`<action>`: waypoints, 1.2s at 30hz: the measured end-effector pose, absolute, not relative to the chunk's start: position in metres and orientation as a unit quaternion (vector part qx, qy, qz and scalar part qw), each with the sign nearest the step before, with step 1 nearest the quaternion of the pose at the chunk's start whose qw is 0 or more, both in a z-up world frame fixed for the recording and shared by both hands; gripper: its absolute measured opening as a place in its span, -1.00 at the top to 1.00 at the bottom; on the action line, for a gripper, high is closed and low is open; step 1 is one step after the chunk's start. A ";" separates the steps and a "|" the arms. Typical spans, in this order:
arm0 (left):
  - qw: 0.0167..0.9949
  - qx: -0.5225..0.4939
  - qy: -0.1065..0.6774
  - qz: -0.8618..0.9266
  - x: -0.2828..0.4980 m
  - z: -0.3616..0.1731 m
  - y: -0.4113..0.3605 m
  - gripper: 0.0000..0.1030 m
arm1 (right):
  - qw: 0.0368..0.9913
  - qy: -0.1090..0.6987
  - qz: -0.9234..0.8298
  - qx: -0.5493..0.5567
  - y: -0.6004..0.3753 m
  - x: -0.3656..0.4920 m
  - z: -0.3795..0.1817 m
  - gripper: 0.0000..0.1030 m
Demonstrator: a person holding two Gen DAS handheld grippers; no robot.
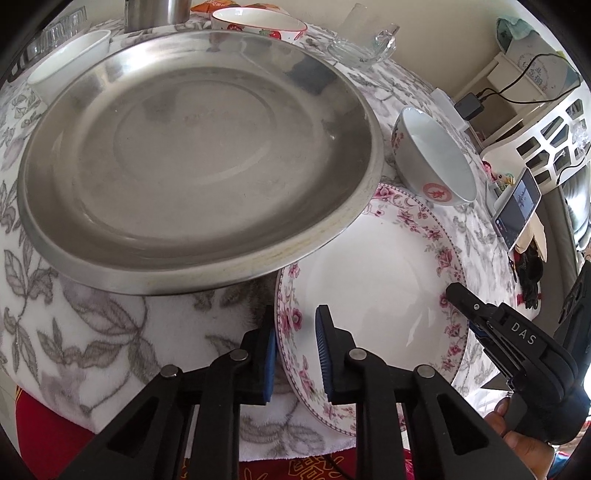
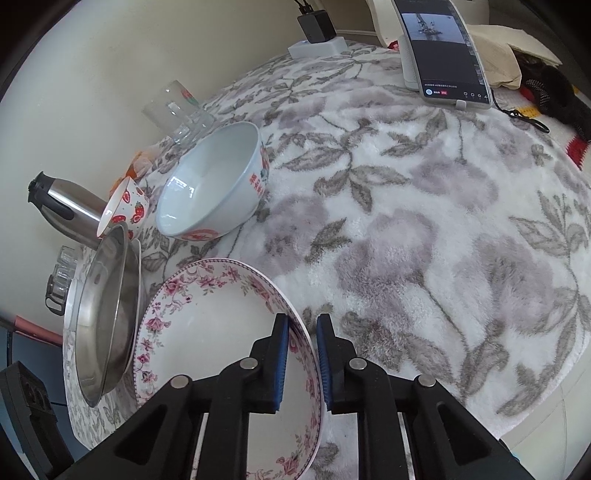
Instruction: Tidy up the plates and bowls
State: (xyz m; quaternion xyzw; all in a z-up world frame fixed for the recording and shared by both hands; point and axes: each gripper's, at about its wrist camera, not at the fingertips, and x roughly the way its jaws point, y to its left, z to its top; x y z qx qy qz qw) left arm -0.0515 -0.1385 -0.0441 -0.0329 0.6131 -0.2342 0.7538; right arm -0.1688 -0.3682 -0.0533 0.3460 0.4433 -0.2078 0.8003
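A white plate with a pink floral rim (image 1: pixel 369 288) lies on the flowered cloth. My left gripper (image 1: pixel 297 350) is shut on its near left rim, one blue pad on either side. My right gripper (image 1: pixel 461 310) clamps the opposite rim; in the right wrist view the right gripper (image 2: pixel 302 350) has the floral plate (image 2: pixel 221 332) edge between its pads. A large steel plate (image 1: pixel 195 166) overlaps the floral plate's far left rim and shows as the steel plate (image 2: pixel 103 314) at the left. A white bowl with red marks (image 1: pixel 436 158) stands just beyond; it is the same white bowl (image 2: pixel 210 184).
A strawberry bowl (image 1: pixel 258 26), a plain white bowl (image 1: pixel 70 62), a glass dish (image 1: pixel 362 48) and a steel flask (image 2: pixel 66 206) stand at the back. A drinking glass (image 2: pixel 177 110) is near the wall. A phone (image 2: pixel 443 51) leans at the far right. A hand (image 1: pixel 517 432) holds the right gripper.
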 end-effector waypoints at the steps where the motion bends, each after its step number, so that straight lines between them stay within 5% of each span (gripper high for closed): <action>1: 0.753 -0.034 0.614 -0.235 -0.051 -0.046 -0.139 0.63 | 0.800 0.441 -0.207 0.349 -0.369 -0.169 -0.054 0.66; 36: 0.749 -0.052 0.609 -0.257 -0.049 -0.044 -0.146 0.63 | 0.803 0.436 -0.209 0.348 -0.375 -0.177 -0.051 0.58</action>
